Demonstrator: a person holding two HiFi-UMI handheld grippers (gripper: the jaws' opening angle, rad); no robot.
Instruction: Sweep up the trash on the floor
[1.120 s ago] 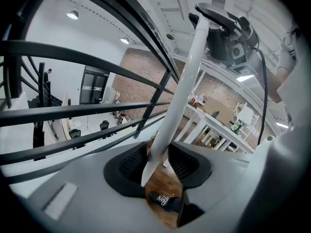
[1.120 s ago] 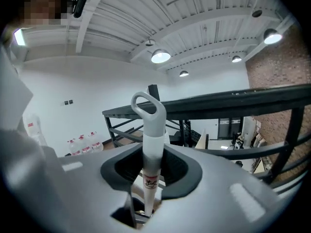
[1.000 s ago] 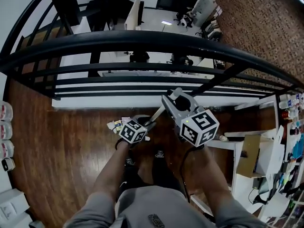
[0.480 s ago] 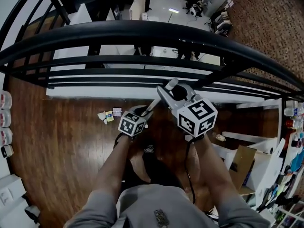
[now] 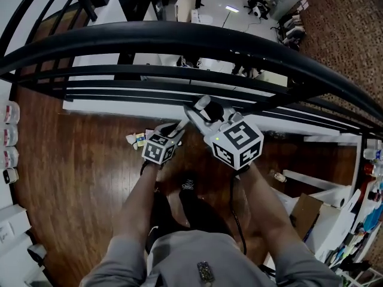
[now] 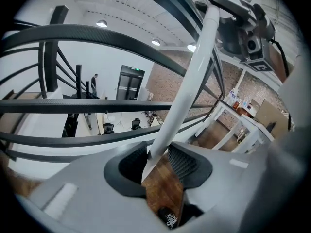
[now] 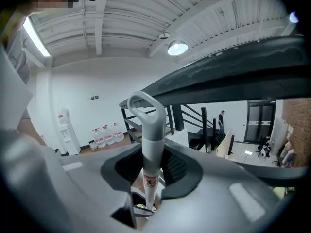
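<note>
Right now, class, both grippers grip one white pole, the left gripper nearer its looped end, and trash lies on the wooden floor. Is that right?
No: the right gripper is nearer the looped end, as the right gripper view shows. The left gripper grips the white pole lower down. The rest holds: trash lies on the wooden floor.

left gripper (image 6: 156, 160) clamps a white pole (image 6: 187, 79); right gripper (image 7: 152, 171), beside it, clamps a looped handle (image 7: 151, 130).
</note>
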